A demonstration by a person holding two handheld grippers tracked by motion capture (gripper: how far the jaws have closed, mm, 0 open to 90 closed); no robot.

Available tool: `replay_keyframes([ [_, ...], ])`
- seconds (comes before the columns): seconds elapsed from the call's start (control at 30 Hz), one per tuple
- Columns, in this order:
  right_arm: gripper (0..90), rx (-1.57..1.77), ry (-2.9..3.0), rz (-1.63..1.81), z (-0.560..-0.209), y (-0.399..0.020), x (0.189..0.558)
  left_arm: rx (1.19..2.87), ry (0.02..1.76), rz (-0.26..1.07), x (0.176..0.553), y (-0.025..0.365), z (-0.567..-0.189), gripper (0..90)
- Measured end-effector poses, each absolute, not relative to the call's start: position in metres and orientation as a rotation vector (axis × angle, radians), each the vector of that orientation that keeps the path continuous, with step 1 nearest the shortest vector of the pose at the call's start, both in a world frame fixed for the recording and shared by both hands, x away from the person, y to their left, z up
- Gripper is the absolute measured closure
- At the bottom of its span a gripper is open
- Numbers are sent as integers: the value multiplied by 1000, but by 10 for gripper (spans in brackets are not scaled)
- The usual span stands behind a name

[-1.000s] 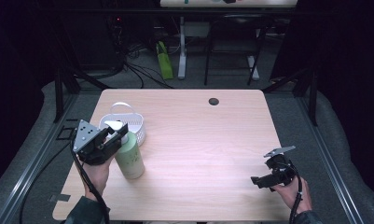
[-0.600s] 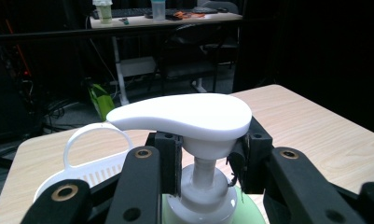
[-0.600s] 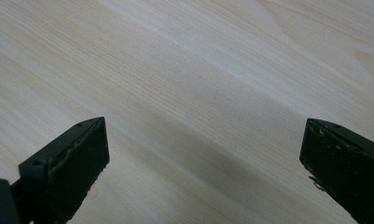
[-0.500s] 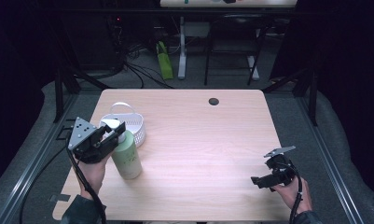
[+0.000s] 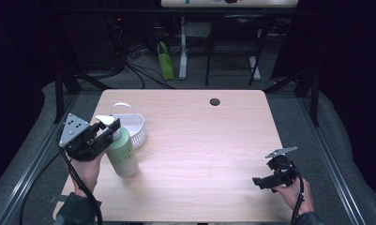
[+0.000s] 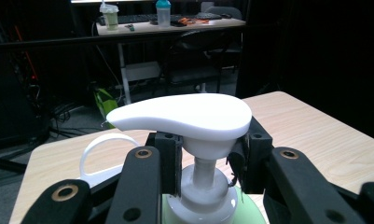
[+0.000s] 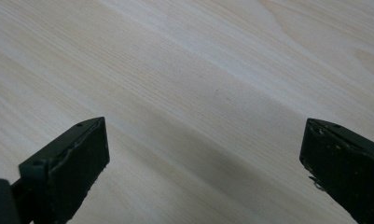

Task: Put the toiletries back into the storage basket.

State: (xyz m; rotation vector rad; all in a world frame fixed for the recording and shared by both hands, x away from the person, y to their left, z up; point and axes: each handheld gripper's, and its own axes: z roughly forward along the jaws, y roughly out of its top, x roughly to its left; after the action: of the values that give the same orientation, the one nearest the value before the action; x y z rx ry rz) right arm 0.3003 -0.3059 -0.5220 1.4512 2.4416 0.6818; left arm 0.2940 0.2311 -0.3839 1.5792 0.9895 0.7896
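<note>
A pale green pump bottle with a white pump head stands upright on the wooden table at its left side. My left gripper is shut on the bottle's neck just under the pump head, one jaw on each side, as the left gripper view shows close up. My right gripper hovers low over the table's front right corner. Its jaws stand wide open with bare wood between them in the right gripper view.
A small white basket with a loop handle sits right behind the bottle, touching or nearly touching it. A dark round hole marks the table's far edge. Beyond the table are cables, table legs and a green object on the floor.
My left gripper and the bottle in it have shifted a little to the left. The right gripper has stayed put.
</note>
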Motion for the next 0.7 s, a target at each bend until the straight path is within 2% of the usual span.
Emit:
replay_keyframes([
  [0.7,11,1459,2439,684,-522,-306,300,1573,964,800,295,235,-361,670],
])
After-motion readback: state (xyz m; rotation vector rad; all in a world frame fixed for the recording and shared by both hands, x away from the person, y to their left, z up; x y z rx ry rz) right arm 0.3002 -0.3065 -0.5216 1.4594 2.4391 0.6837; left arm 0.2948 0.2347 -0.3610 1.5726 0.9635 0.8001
